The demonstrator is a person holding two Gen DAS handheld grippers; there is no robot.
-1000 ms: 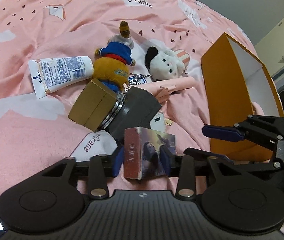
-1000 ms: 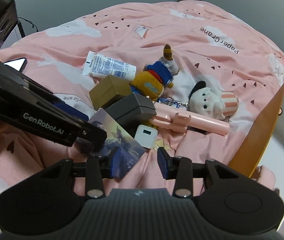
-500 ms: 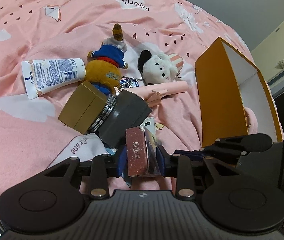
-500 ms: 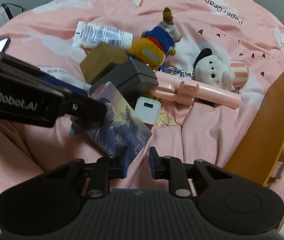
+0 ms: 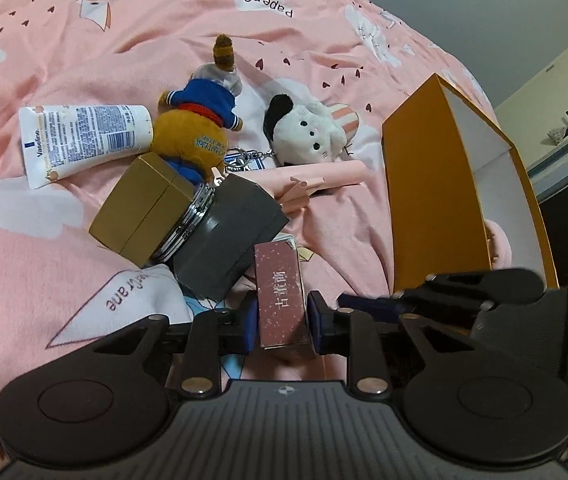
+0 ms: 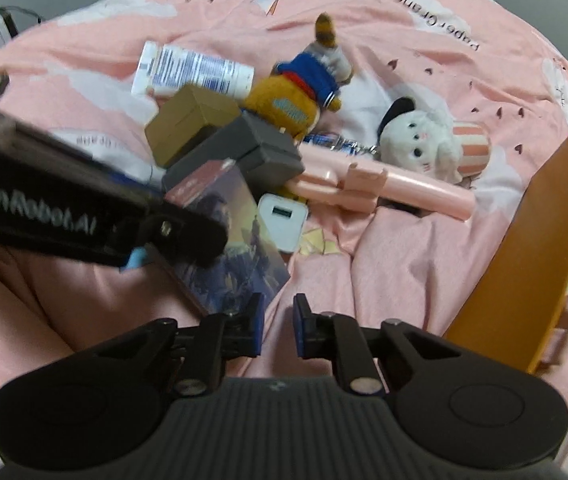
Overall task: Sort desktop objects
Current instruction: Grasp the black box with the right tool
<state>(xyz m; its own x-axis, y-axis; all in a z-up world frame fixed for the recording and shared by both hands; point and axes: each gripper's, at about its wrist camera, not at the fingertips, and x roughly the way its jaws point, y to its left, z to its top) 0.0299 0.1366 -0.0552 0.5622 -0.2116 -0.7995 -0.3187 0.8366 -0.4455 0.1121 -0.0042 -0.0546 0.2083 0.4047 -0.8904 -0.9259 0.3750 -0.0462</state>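
Step in hand: pickup of the small picture box (image 5: pixel 282 300) — it stands on edge on the pink bed cover (image 5: pixel 64 280), just in front of the grey case (image 5: pixel 230 232). Left gripper (image 5: pixel 280 316) is closing on its narrow sides, pads abt touching, so I'd call it grasped. Right gripper (image 6: pixel 277 328) is also narrowing w/ nothing between its jaws, only the bed cover. Next, prob: lift it clear of the pile and carry it right to the open orange box (image 5: pixel 444 184) — w/o knocking the case.
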